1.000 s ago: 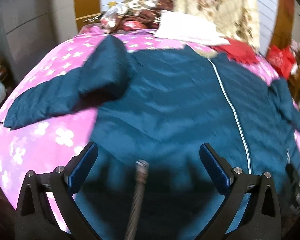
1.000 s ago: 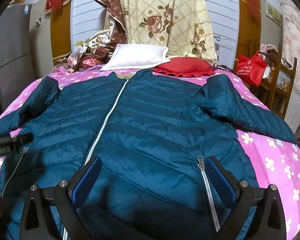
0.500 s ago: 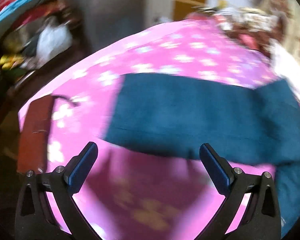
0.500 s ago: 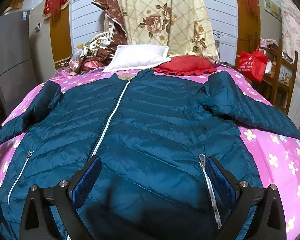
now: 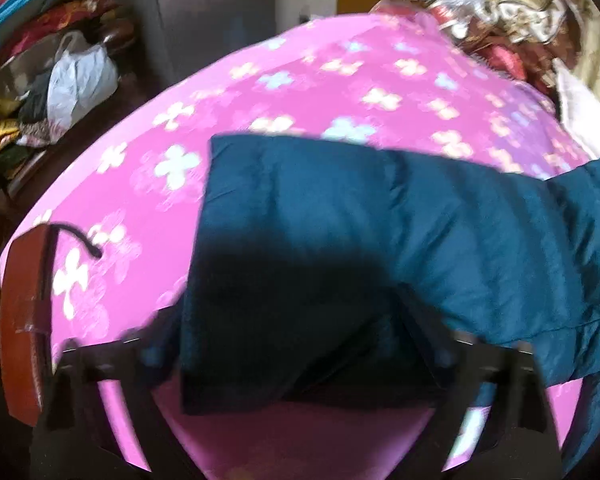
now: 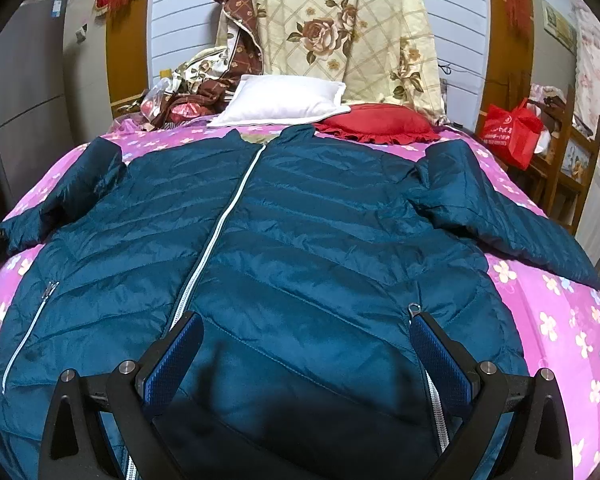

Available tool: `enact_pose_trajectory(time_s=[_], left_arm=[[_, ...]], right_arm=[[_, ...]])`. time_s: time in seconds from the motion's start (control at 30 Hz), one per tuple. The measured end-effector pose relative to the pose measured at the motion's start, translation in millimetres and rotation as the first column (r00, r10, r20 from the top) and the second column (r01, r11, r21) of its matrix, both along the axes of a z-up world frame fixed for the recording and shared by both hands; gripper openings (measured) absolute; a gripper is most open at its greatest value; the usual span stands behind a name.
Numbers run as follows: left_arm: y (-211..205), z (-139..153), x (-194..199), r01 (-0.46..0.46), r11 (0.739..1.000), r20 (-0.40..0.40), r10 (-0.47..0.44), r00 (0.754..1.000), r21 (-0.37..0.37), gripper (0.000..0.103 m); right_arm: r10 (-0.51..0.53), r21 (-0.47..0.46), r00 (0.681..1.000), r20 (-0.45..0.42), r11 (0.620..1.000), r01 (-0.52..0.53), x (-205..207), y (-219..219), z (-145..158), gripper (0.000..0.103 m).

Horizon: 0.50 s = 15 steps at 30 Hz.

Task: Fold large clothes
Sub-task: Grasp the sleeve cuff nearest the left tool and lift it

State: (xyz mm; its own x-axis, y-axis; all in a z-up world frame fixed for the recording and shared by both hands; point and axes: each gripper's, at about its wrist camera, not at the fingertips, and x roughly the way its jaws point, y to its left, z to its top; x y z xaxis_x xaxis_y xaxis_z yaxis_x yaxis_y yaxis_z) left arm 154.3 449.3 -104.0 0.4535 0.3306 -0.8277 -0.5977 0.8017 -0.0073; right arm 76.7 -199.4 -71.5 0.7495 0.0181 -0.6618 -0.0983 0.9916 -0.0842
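Here, in the left wrist view, the left gripper is sitting wide apart with the jacket sleeve lying between its fingers on the pink bed. In the right wrist view, the right gripper is hanging wide apart over the blue jacket, which is lying flat on the bed below a white pillow.

Red bag: I see white print, too small to read.
Elsewhere: I find nothing legible.
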Motion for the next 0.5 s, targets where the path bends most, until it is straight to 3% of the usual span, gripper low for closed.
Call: enact_pose_trajectory(time_s=[0.07, 0.13, 0.23, 0.37, 0.5], left_arm=[[-14, 4, 6, 0.065, 0.998, 0.024, -0.065, 0.998, 0.01, 0.023], [-25, 9, 9, 0.08, 0.995, 0.022, -0.081, 0.996, 0.052, 0.01], [-24, 31, -8, 0.008, 0.995, 0.103, -0.018, 0.995, 0.097, 0.01], [5, 58, -34, -0.133, 0.984, 0.136, 0.117, 0.984, 0.121, 0.009], [25, 78, -50, -0.163, 0.984, 0.135, 0.152, 0.979, 0.076, 0.009]], right_arm=[[-0.001, -0.003, 1.0, -0.003, 1.0, 0.001, 1, 0, -1, 0.103], [-0.002, -0.006, 1.0, -0.006, 1.0, 0.002, 2, 1, -1, 0.103], [-0.006, -0.002, 1.0, 0.0, 1.0, 0.006, 2, 0, 0, 0.103], [-0.037, 0.0, 0.999, 0.028, 0.999, 0.037, -1, -7, 6, 0.103], [-0.069, 0.0, 0.996, 0.05, 0.998, 0.069, -5, -17, 14, 0.103]])
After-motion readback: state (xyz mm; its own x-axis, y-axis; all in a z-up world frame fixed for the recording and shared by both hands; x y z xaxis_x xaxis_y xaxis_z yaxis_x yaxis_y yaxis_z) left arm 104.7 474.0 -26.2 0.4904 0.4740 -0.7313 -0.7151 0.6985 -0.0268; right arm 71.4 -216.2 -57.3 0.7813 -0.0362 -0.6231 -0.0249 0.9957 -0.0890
